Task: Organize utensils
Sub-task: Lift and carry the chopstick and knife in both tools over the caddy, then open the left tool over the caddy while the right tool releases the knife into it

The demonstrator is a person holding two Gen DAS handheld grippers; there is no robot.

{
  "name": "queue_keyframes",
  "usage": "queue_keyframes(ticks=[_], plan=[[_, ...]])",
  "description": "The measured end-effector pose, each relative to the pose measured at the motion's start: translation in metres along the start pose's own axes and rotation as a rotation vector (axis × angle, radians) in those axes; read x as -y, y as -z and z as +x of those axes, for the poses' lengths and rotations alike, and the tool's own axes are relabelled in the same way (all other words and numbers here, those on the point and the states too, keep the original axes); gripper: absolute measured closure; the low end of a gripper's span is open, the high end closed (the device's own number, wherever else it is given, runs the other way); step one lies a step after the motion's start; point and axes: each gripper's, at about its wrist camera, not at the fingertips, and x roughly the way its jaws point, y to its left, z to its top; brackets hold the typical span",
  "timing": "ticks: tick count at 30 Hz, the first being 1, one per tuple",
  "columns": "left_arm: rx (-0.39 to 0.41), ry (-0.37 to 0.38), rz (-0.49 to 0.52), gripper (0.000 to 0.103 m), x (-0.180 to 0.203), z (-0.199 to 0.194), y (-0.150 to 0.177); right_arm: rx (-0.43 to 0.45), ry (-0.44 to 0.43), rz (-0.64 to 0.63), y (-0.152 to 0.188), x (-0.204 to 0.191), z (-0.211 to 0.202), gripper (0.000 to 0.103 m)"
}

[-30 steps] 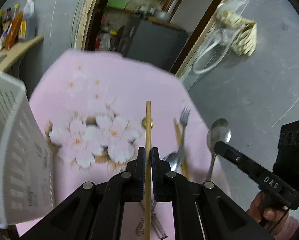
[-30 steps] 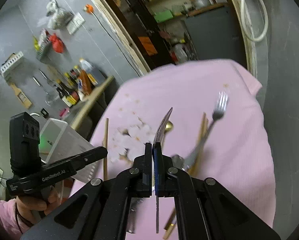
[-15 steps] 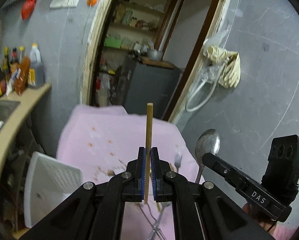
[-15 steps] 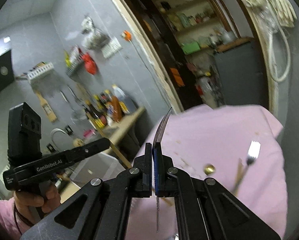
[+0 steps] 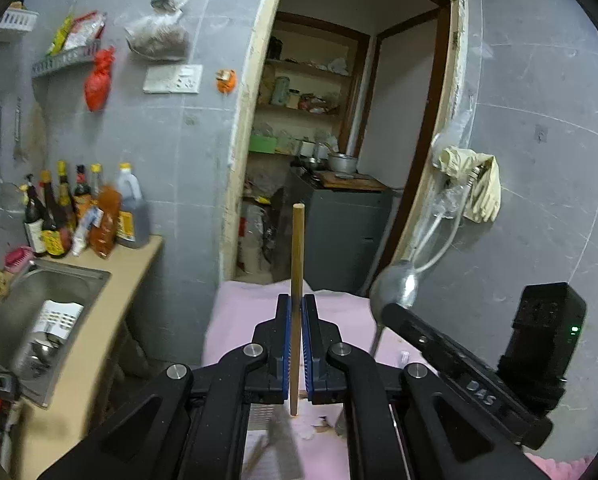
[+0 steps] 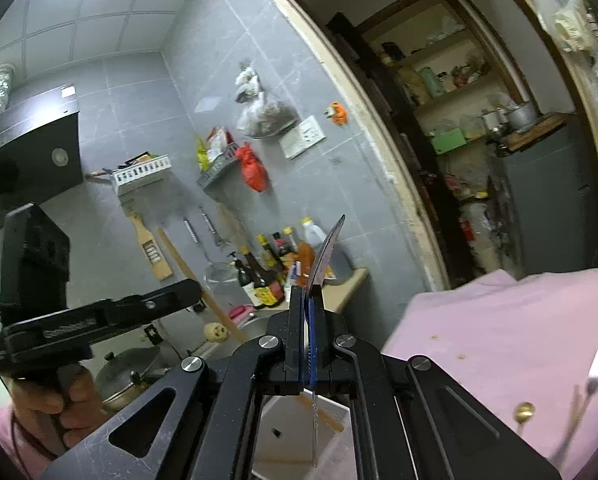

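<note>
The left tool (image 5: 295, 320) is closing fully on a wooden chopstick (image 5: 297, 264). The chopstick is standing nearly upright between the blue pads (image 5: 286, 344), with its top end rising toward 12 o'clock above the tips and its lower end hanging a little below them.

The right tool (image 6: 309, 320) is also pressing its pads together, and it is gripping a metal spoon (image 6: 326, 254) by the handle. In the right wrist view the spoon is showing edge-on: the bowl is pointing up toward 12 o'clock, slightly to 1 o'clock, and the thin handle is running down toward 6 o'clock. In the left wrist view the same spoon is appearing at 3 o'clock from the chopstick, well apart from it.

Both tools are hanging in the air above the surface, which is wearing a pink cloth (image 6: 499, 320). On this cloth, at 4 o'clock from the right tool, a fork (image 6: 597, 364) and a small golden spoon (image 6: 523, 412) are lying near each other. A white basket (image 6: 299, 432) is sitting below the right tool at 6 o'clock.
</note>
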Motion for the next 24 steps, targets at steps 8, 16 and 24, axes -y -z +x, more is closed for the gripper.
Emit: queue_keyframes(ticks=[8, 16, 24], plan=[[-0.018, -0.047, 0.026, 0.098, -0.029, 0.003, 0.019, -0.047, 0.011, -0.084, 0.042, -0.014, 0.045, 0.101], [-0.031, -0.034, 0.013, 0.098, -0.045, 0.032, 0.055, -0.135, 0.026, -0.182, 0.072, -0.006, 0.073, 0.101], [-0.109, -0.021, -0.03, 0.097, -0.057, 0.055, 0.079, -0.19, 0.055, -0.17, 0.085, 0.003, 0.072, 0.101]])
